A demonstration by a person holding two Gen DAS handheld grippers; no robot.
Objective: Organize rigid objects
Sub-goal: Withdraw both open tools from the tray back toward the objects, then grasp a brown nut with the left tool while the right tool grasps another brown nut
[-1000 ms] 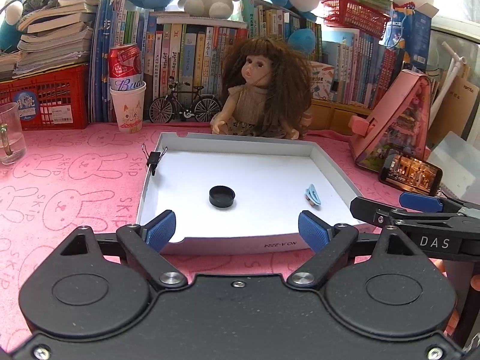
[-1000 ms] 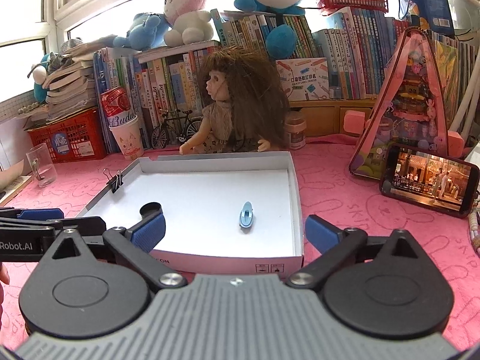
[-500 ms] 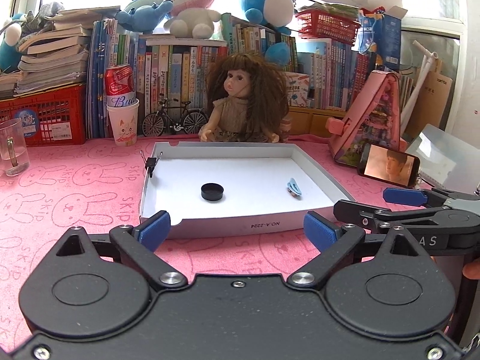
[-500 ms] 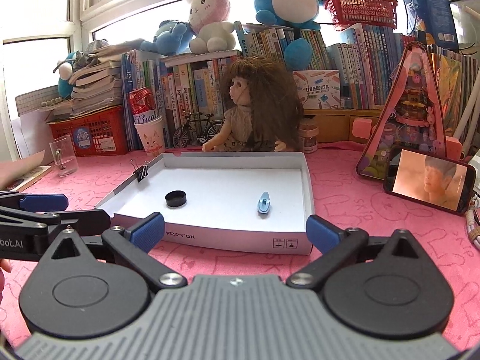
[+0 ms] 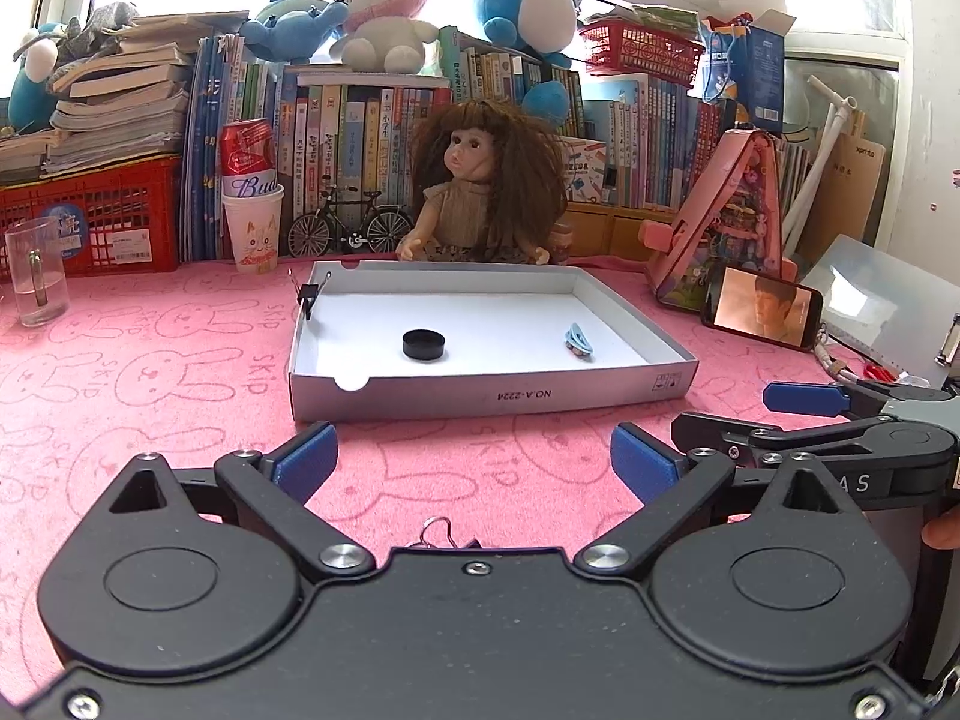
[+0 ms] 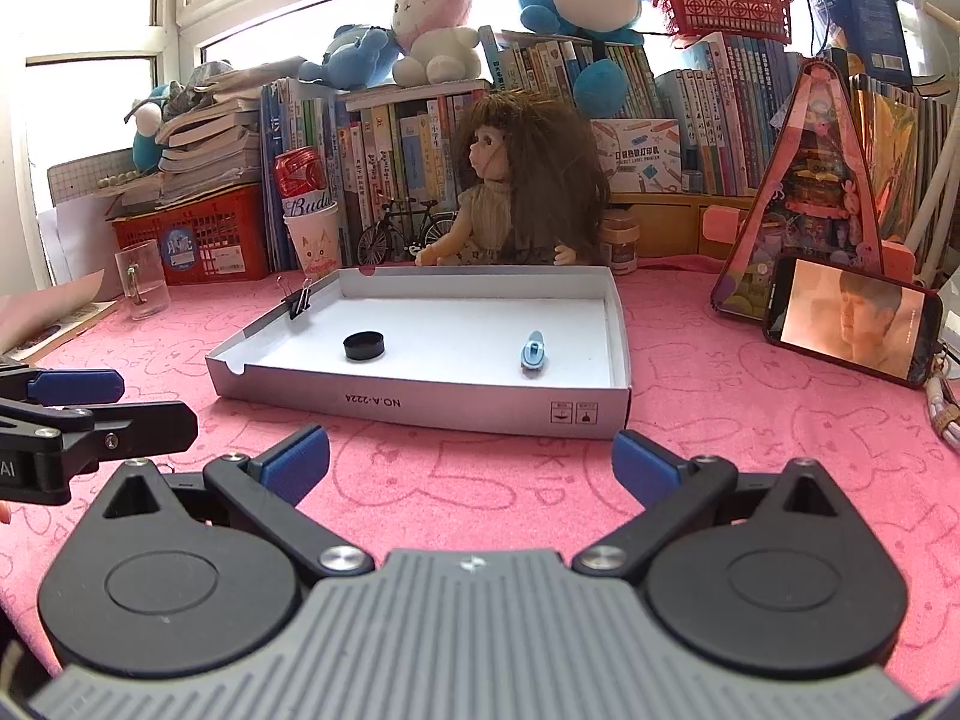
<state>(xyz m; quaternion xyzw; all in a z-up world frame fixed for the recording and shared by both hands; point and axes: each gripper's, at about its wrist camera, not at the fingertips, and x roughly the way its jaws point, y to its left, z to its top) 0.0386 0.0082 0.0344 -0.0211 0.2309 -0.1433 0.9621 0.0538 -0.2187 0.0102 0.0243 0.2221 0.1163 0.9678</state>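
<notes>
A shallow white cardboard tray (image 5: 492,402) (image 6: 420,405) lies on the pink cloth. In it rest a black round cap (image 5: 423,344) (image 6: 363,346) and a small blue clip (image 5: 579,341) (image 6: 534,352). A black binder clip (image 5: 308,295) (image 6: 298,303) grips the tray's left wall. My left gripper (image 5: 471,459) hovers in front of the tray, its jaws opening with only cloth between them. My right gripper (image 6: 471,461) stands open beside it, also short of the tray and holding nothing. Wire loops of another clip (image 5: 440,531) peek out under the left gripper's body.
A long-haired doll (image 5: 489,198) sits right behind the tray. A phone (image 6: 849,321) leans on a pink toy house (image 6: 810,192) to the right. At the back left stand a glass (image 5: 36,279), a paper cup (image 5: 253,234) holding a can, and red baskets; books line the back.
Both grippers have drawn back from the tray, which now looks smaller and farther. The left jaws stand a little wider. Wire loops of a clip have come into sight under the left gripper.
</notes>
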